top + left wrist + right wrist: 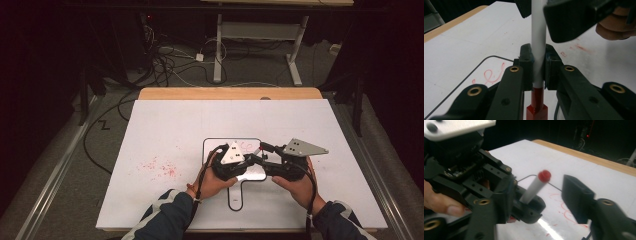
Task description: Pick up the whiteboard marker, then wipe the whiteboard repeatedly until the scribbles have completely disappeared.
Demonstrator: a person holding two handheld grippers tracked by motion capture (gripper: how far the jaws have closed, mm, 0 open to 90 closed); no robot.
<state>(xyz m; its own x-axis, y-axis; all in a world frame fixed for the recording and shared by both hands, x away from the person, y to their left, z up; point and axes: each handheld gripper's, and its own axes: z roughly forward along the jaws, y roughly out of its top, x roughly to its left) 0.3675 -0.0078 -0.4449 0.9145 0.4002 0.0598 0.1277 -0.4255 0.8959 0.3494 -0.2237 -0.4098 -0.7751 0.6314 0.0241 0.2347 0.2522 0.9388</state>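
White and red, the marker [538, 50] stands clamped between the jaws of the left gripper [538, 66], above the small whiteboard [212, 145] near the middle of the table's [150, 130] front edge. The right gripper [536, 195] faces it with jaws apart around the marker's red end. Red scribbles [490, 75] show on the whiteboard.

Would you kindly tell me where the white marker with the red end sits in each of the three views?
High view: marker, centre, between the two grippers.
Left gripper view: upright at centre, clamped in the jaws.
Right gripper view: centre, tilted, red end up.
Shared landmark: red scribbles on the small whiteboard.
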